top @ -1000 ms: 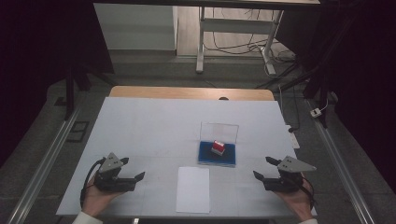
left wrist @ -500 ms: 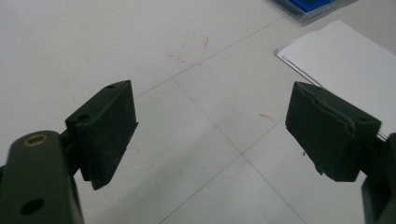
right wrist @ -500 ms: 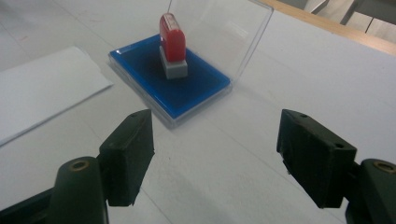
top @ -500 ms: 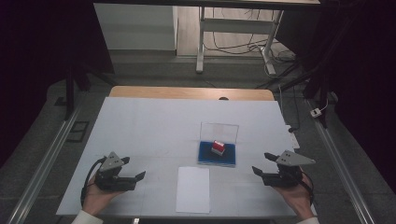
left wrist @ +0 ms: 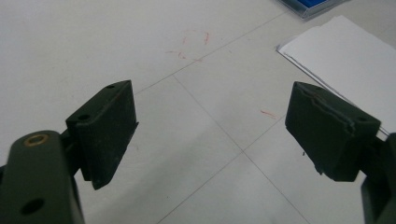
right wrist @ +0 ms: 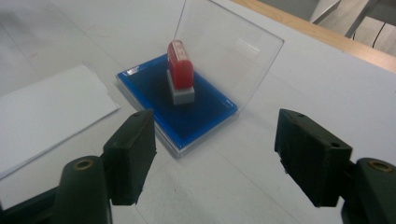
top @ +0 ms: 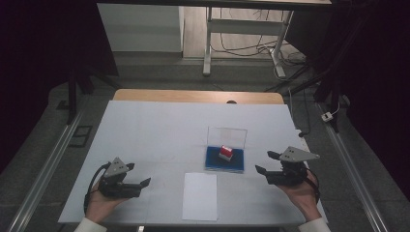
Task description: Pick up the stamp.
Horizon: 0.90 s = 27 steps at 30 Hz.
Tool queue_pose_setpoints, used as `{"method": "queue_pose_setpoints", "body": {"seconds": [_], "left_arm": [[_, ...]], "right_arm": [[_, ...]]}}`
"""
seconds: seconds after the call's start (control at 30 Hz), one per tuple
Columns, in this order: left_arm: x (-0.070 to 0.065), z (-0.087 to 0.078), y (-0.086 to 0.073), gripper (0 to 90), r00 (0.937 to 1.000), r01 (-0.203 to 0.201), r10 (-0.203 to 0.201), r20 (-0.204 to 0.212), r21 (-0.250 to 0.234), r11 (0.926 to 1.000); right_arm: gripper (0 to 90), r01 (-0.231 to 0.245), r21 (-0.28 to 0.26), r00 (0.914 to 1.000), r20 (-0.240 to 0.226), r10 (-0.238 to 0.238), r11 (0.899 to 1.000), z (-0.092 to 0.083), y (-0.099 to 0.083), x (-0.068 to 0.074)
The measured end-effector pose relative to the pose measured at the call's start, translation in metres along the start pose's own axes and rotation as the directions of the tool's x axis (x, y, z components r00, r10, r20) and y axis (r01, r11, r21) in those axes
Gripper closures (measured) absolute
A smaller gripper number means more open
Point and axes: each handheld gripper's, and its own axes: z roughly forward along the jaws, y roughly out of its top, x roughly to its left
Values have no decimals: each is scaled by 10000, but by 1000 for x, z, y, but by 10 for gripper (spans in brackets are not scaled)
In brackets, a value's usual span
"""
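1. The red stamp [right wrist: 180,70] stands upright on its grey base in the middle of the blue ink pad [right wrist: 182,112], and the pad's clear lid [right wrist: 229,56] is tipped up behind it.
2. In the right gripper view the stamp sits ahead of the jaws and a touch towards the left one, well clear of both; nothing lies between them.
3. The right gripper [top: 268,163] has its jaws wide apart, though they have just been closing a little, with empty air in the gap.
4. In the high view that gripper hangs just right of the pad, jaws pointing left at it, the hand [top: 302,193] beneath it lifted off the white table [top: 154,125].
5. Over on the other side, the left gripper [top: 145,182] is parked low on the table, jaws spread and empty, aimed right towards the sheet of paper [top: 200,195].
6. The paper lies flat just in front of the pad, between the two grippers.
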Motion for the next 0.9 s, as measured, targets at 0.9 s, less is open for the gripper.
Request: {"method": "queue_pose_setpoints", "body": {"seconds": [0.9], "left_arm": [[1, 1, 0, 173, 10000, 10, -10, -49, 66, 10000]], "right_arm": [[319, 420, 415, 9974, -607, -395, 9983, 43, 64, 8]]}}
